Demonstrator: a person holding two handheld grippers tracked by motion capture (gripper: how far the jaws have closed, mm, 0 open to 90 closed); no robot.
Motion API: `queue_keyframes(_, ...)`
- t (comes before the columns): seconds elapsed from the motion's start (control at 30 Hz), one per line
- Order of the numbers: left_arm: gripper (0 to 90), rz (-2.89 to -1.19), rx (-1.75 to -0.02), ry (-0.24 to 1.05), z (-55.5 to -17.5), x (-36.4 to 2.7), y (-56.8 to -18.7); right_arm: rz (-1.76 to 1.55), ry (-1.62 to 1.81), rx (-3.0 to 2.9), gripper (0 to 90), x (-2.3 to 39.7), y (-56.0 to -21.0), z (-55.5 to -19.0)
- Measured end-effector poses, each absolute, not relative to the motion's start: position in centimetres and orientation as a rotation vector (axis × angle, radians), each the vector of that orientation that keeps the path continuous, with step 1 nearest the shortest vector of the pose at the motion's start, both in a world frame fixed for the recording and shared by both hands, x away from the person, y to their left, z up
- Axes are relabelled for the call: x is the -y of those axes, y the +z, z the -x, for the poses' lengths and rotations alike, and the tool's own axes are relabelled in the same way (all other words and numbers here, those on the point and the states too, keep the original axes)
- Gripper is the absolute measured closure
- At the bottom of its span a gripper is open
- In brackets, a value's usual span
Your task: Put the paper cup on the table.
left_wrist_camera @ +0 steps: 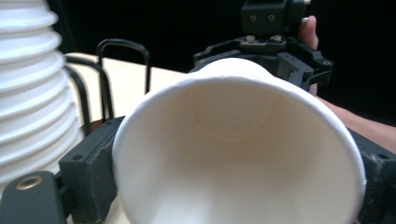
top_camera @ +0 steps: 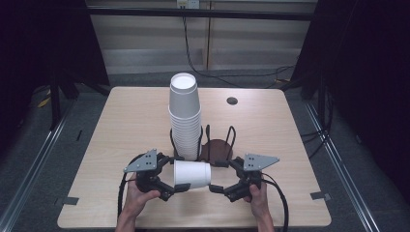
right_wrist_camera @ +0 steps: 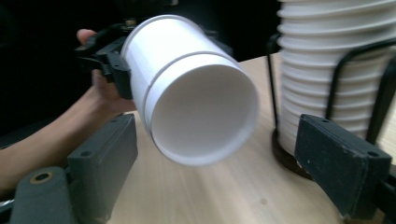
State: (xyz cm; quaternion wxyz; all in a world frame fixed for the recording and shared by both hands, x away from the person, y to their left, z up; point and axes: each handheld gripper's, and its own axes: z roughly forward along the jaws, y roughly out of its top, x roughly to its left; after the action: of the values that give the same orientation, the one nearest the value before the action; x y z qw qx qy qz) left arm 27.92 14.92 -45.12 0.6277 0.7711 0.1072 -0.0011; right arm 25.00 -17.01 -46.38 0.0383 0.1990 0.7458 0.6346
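Left hand-held gripper [top_camera: 178, 174] clamps sideways paper cup [top_camera: 192, 173]; right hand-held gripper [top_camera: 218, 176] gapes level.

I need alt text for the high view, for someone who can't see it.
A white paper cup lies sideways, gripped at its wide end by the left claw, while the open right claw faces its base. Behind them, a tall stack of white paper cups stands in a black wire holder on the light wooden table.

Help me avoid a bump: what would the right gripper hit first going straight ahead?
Most likely the base of the white cup, held sideways by the left gripper just beyond the right gripper's open jaws.
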Motion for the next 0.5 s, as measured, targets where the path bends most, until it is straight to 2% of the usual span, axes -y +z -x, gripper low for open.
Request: queue_keyframes(0.5, 10.2, -1.857, -0.31, 0.051, -28.2, -17.7, -44.7, -0.815, 1.753, -2.052, 13.0, 18.4, -47.1, -23.6)
